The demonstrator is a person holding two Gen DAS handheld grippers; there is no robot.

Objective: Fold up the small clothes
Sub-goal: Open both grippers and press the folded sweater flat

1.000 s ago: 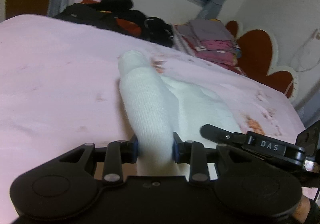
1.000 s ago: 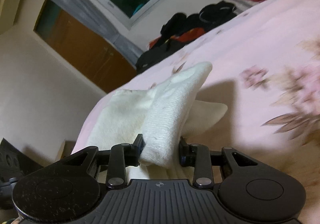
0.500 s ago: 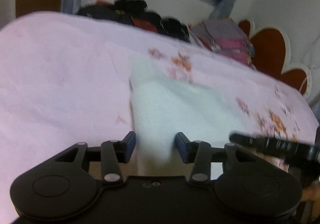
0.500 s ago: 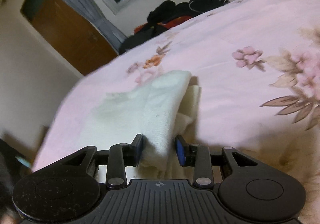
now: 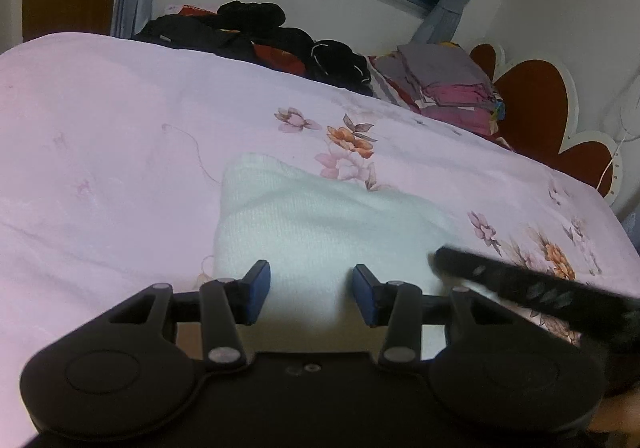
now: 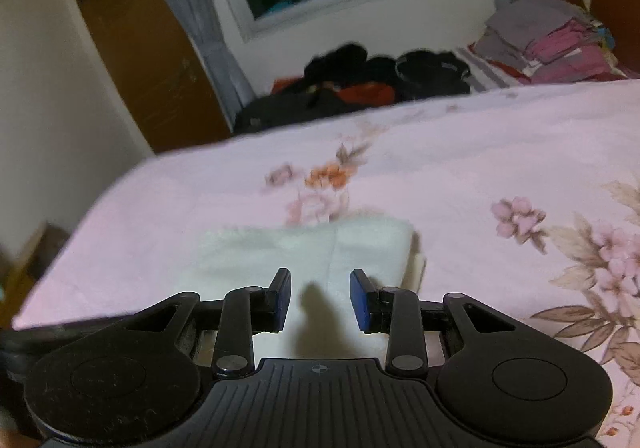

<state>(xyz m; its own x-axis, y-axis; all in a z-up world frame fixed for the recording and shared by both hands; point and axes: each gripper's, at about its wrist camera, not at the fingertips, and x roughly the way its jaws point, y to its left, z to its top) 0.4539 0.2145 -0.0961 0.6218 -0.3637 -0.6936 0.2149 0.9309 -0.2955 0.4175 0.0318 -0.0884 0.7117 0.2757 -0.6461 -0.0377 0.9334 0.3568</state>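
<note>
A white knitted garment (image 5: pixel 320 224) lies folded flat on the pink flowered bedsheet (image 5: pixel 100 151). It also shows in the right wrist view (image 6: pixel 304 252). My left gripper (image 5: pixel 311 294) is open, its blue pads on either side of the garment's near edge, holding nothing. My right gripper (image 6: pixel 319 302) is open just above the garment's near edge, its shadow on the cloth. The right gripper's black body (image 5: pixel 540 296) crosses the lower right of the left wrist view, blurred.
A heap of dark clothes (image 5: pixel 256 35) lies at the bed's far edge below the window. A stack of folded grey and pink clothes (image 5: pixel 444 87) sits at the far right by the red headboard (image 5: pixel 536 103). A wooden door (image 6: pixel 148 59) stands at the left.
Both grippers have let go of the garment and opened. The raised fold has dropped down, and the garment now lies flat and folded on the bed.
</note>
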